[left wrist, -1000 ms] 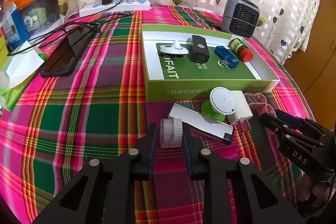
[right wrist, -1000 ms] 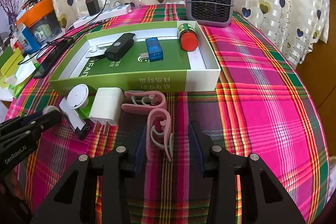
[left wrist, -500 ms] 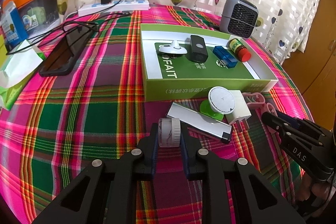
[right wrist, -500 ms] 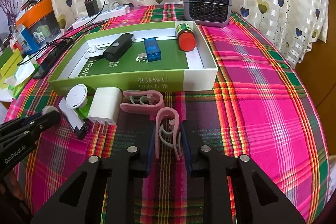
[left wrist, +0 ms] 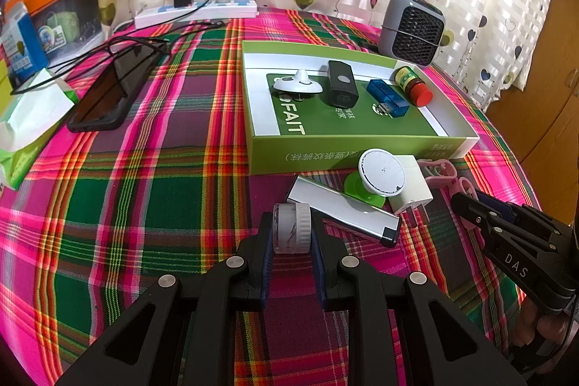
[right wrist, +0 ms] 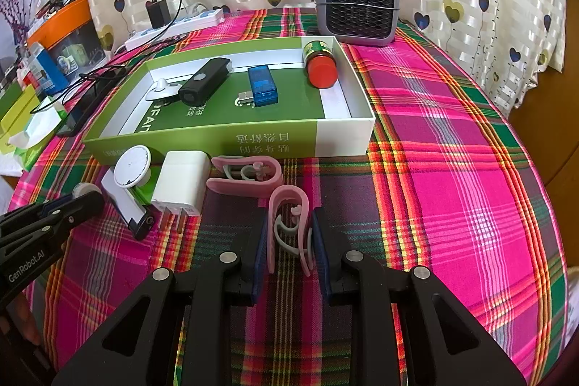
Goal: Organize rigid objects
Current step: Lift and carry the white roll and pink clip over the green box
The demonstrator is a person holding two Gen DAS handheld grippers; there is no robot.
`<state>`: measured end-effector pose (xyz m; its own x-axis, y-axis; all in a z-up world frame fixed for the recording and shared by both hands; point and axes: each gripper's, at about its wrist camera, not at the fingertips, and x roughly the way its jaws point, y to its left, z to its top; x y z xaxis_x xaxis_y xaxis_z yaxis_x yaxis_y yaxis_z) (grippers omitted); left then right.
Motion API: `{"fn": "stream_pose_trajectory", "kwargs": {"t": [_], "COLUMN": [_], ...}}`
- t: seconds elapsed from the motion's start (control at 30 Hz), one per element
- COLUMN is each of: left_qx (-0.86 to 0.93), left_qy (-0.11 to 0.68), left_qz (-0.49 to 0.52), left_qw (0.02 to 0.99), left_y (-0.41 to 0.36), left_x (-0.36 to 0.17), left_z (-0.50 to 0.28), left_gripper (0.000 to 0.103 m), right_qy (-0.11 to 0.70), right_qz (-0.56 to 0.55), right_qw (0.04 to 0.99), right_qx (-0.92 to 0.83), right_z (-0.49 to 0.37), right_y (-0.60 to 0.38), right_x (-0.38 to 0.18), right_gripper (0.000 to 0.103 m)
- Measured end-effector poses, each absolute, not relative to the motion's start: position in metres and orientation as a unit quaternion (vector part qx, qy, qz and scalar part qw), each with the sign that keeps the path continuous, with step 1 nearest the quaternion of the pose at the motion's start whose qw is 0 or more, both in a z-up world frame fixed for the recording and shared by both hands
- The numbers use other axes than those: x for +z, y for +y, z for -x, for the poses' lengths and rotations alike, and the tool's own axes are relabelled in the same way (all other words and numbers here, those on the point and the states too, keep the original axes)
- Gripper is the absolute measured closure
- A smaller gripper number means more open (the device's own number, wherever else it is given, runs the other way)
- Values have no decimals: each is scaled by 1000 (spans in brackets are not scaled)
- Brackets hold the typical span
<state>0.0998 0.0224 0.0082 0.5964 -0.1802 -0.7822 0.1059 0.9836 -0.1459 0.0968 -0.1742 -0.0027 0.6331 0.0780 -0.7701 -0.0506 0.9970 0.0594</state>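
- left gripper [left wrist: 292, 234] pinching a small white roll [left wrist: 291, 232] edge-on, pads flat on both faces; roll sits on the cloth in front of the green box [left wrist: 336, 152], near its left corner
- right gripper [right wrist: 289, 234] clamped on a pink clip [right wrist: 289, 227], pads pressed on both outer arms; clip lies in front of the box, mid-wall, just this side of a second pink clip [right wrist: 246, 172]
- right jaws have just been closing, with the clip between them; the left ones are fully in
- box already holds a white knob thing [left wrist: 297, 85], black stick [left wrist: 342, 88], blue USB stick [left wrist: 387, 98] and red-capped bottle [left wrist: 414, 86]; free floor is at the front
- still outside, along the box front: silver bar [left wrist: 340, 205], round white disc [left wrist: 381, 172], white plug [right wrist: 182, 183]
- risk: roll is round and held narrow, so it could spin or squirt out on the lift if the pads sit off-centre
- risk: clip is springy and open-ended, so squeeze may flex it and it could twist or pop free
- risk: silver bar looks to touch or nearly touch the roll, so a lift may drag it
- risk: second clip lies close to the held one, so it could snag
- risk: both grippers heading to the same box could cross, or a low carry could knock the front wall
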Motion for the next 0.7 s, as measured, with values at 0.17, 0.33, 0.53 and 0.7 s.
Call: {"fn": "stream_pose_trajectory", "kwargs": {"t": [0.17, 0.33, 0.53, 0.7], "left_qx": [-80, -80, -81, -81], "left_qy": [442, 442, 442, 442], "left_qz": [42, 42, 44, 43], "left_qw": [892, 892, 892, 892], "left_y": [22, 22, 22, 21], "left_x": [8, 8, 9, 9], "left_z": [-100, -100, -99, -99], "left_gripper": [85, 85, 85, 85], "right_qy": [427, 427, 427, 427], "right_qz": [-16, -15, -18, -19], "right_qw": [904, 903, 903, 903], "right_qx": [35, 35, 36, 36], "right_z": [-97, -97, -97, -97], "right_y": [-174, -174, -175, -174], "right_x": [-3, -3, -3, -2], "right_gripper": [79, 79, 79, 79]}}
